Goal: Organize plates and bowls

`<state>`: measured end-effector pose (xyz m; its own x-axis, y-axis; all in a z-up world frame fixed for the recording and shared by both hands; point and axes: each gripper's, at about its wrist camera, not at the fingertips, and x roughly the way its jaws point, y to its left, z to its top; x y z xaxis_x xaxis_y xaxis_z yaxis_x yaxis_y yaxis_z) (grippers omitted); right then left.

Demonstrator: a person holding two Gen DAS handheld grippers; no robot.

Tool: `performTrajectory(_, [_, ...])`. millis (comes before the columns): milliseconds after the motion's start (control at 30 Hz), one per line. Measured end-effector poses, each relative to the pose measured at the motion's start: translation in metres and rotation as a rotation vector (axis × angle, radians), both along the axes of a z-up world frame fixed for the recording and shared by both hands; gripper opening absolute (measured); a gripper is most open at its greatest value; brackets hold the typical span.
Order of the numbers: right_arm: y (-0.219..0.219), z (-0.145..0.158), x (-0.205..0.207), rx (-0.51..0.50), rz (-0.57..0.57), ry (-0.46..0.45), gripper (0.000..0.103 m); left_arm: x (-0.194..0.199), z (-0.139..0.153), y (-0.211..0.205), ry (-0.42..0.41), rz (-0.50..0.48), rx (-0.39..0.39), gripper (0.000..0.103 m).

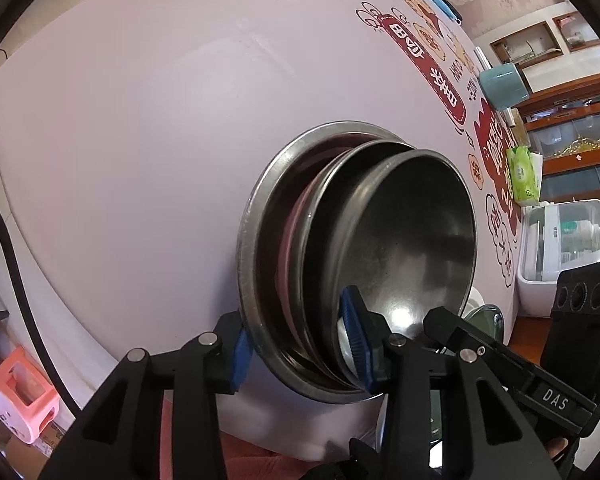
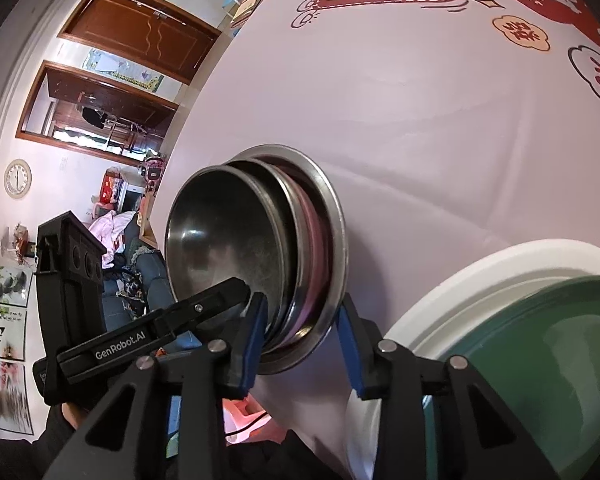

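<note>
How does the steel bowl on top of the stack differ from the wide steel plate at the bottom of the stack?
The top steel bowl is deep and narrower; the bottom steel plate is shallow and wider, with a flat rim. The bowl sits highest, nested in other dishes; the plate rests directly on the white tablecloth. The bowl's inside is fully visible; the plate's is mostly covered. Both are round, grey metal.

Bright, even light; glare spot inside steel bowl (image 1: 400,316); heavy fisheye warp, dark corners; source probably overhead.

Nested steel bowls (image 1: 412,240) stacked inside wide steel plate (image 1: 260,216), pink dish between. Stack resting on counter (image 1: 120,140). Green bowl (image 2: 560,352) in white plate (image 2: 460,292) nearby.
</note>
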<state>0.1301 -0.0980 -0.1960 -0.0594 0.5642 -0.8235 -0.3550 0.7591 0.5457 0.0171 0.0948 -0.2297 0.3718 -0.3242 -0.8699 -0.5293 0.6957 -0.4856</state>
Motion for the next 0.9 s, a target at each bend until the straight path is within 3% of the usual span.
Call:
performTrajectory(200, [0.003,0.002,-0.004,-0.008,-0.012,-0.008,0.032,0.002,0.004,-0.003,-0.01,-0.052,0.03,0.039])
performTrajectory(533, [0.008,0.018,-0.017,-0.049,-0.032,-0.102,0.032,0.005,0.012,0.002,-0.063,-0.12,0.062,0.039])
performTrajectory(900, [0.017,0.058,-0.042,-0.015,-0.168,-0.279,0.032,0.017,0.051,0.02,-0.223,-0.26,0.089,0.04])
